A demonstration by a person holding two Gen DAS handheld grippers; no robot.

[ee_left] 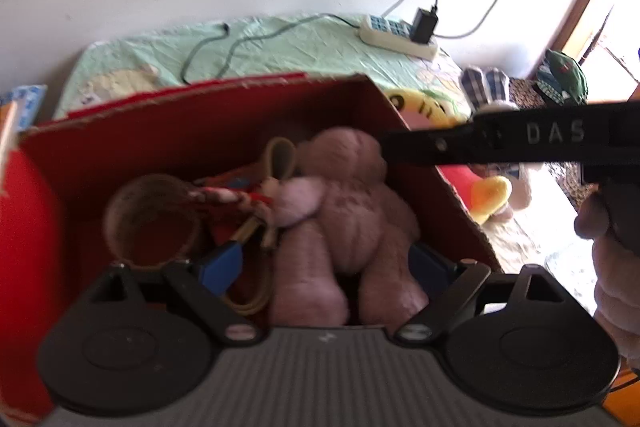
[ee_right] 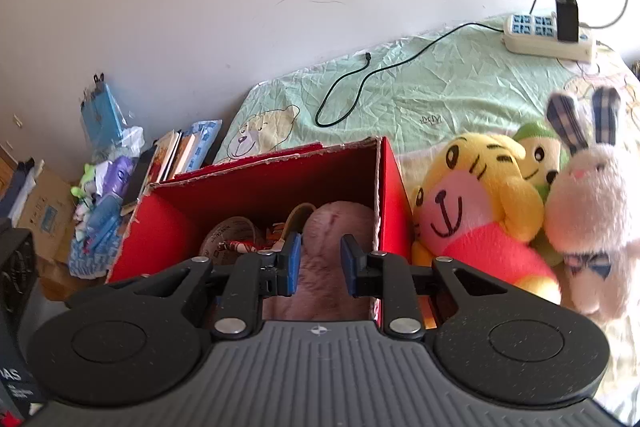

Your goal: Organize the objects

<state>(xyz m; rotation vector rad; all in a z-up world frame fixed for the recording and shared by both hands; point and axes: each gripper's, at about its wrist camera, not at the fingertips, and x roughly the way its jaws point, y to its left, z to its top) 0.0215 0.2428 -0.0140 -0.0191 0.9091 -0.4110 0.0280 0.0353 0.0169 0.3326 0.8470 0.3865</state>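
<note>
Left wrist view is a bit blurry, but I'm looking straight down into the red cardboard box, torn corrugated rim and all, sitting on a crinkly mint-green bedsheet. Inside lies a nubby brown plush bear on its back, next to a round see-through container and a small striped doll. My left gripper has its blue pads spread wide, either side of the bear's legs, not pinching anything. From the right wrist cam, the right gripper hangs over the box's near edge, jaws apart with the bear's fuzzy body showing between them, holding nothing. Just right of the box sit a yellow tiger plush, a green one and a fluffy white rabbit with checked ears, squished together.
</note>
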